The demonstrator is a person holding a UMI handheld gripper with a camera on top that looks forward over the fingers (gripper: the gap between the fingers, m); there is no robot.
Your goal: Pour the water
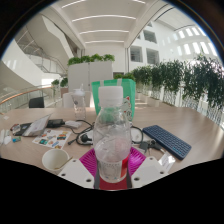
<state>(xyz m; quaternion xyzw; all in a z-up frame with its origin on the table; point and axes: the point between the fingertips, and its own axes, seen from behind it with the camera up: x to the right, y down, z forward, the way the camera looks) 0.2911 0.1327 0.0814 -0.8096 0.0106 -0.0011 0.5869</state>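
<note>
— What colours do you have at the bottom of the frame?

— Your pads are magenta, either side of a clear bottle with a white cap.

— And behind it?

— A teal-green chair at centre, and a clear glass to its left. At right, your keyboard is dark blue with a grid of keys.

— The table?

— Your table is light wood. A white cup sits lower left, and green plants line the right.

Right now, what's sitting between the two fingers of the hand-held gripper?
The gripper view shows a clear water bottle with a white cap, upright between the pink pads of the hand-held gripper.
</note>
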